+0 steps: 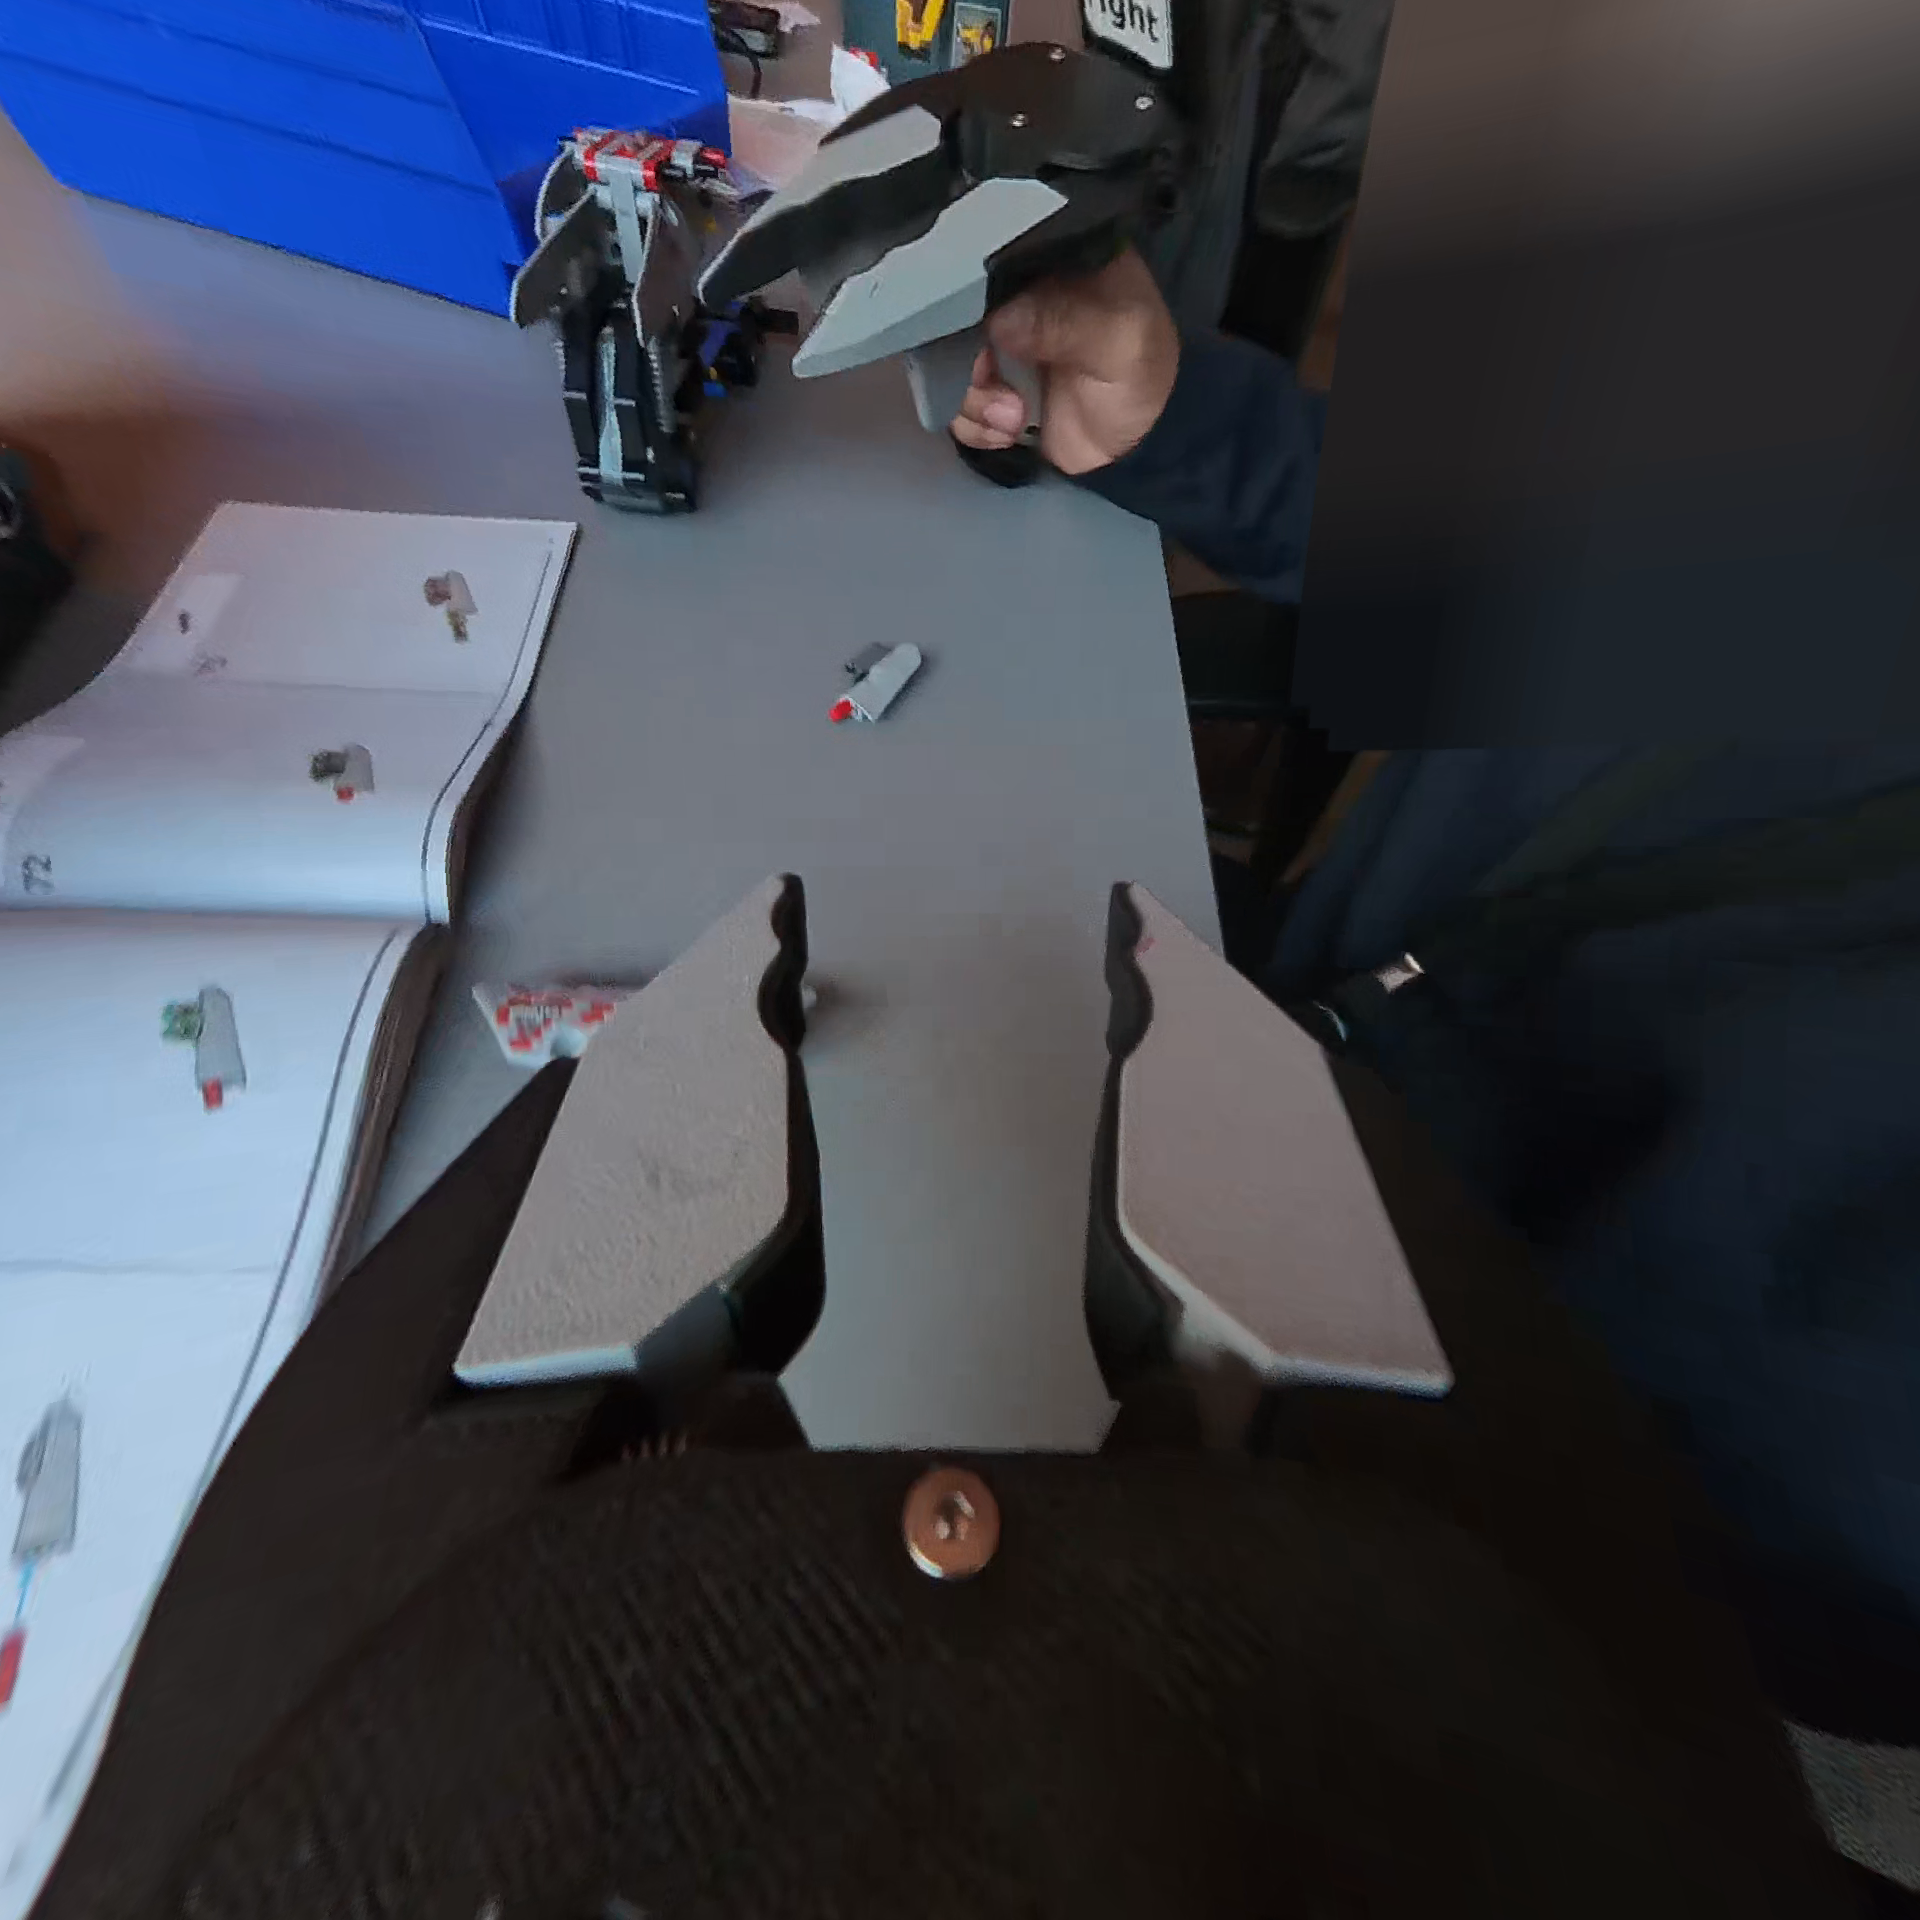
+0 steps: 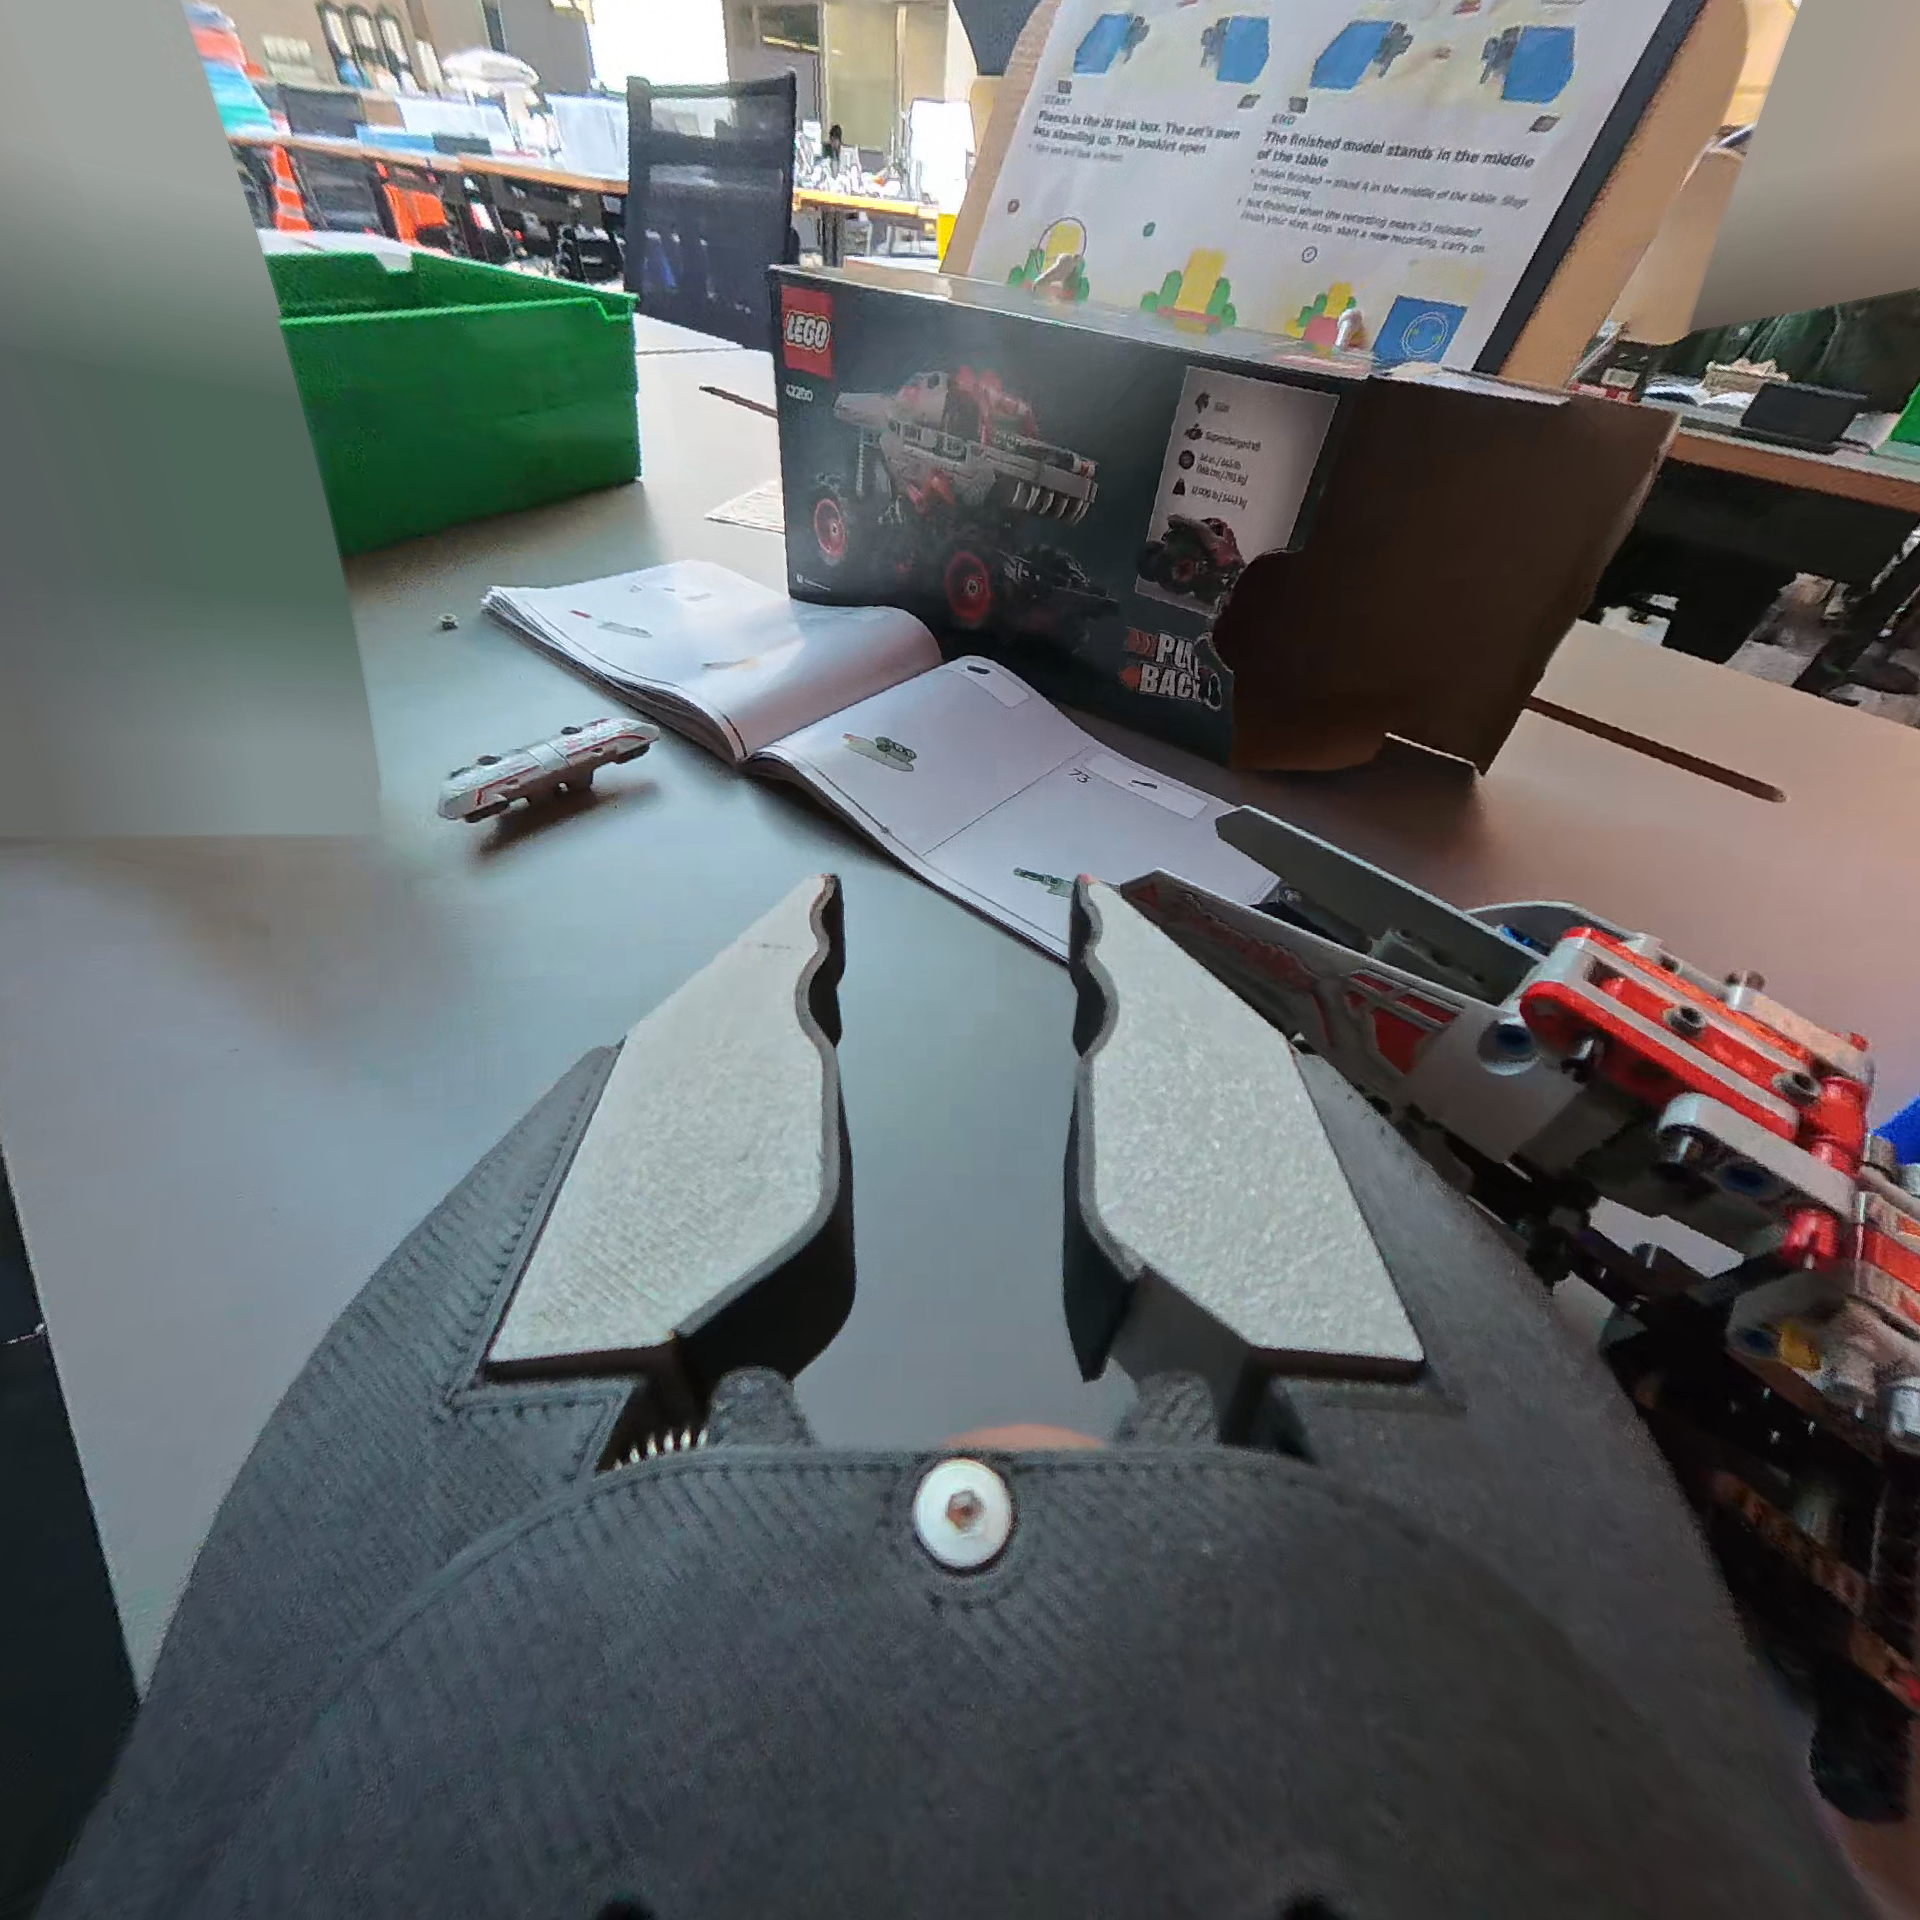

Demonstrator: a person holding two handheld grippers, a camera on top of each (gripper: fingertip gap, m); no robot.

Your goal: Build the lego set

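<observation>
Both grippers are empty right now: the left gripper (image 1: pixel 954 894) hangs over bare grey tabletop (image 1: pixel 935 748) with its jaws spread wide, and the right gripper (image 2: pixel 951 894) is released too, hovering low right next to the half-built truck model (image 2: pixel 1621 1070). Just beside the left gripper's left finger lies a white-and-red stickered panel piece (image 1: pixel 545 1013), and a bit farther out sits a small grey sub-assembly with a red pin (image 1: pixel 878 681), alone in the middle of the tabletop, probably parked there so it's easy to grab. The instruction booklet (image 1: pixel 208 831) lies open flat at the left, I'd guess so the current step stays readable. Farther back the model stands near a blue bin (image 1: pixel 364 135); can't see inside it from here. From the right wrist view, the set's box (image 2: pixel 1039 499) stands upright behind the booklet with its end flap open, insides hidden, a printed sheet propped up behind it. A green bin (image 2: pixel 457 416) sits off to the left, contents not visible either. My read: next up is picking the small sub-assembly and fitting it on the model.
</observation>
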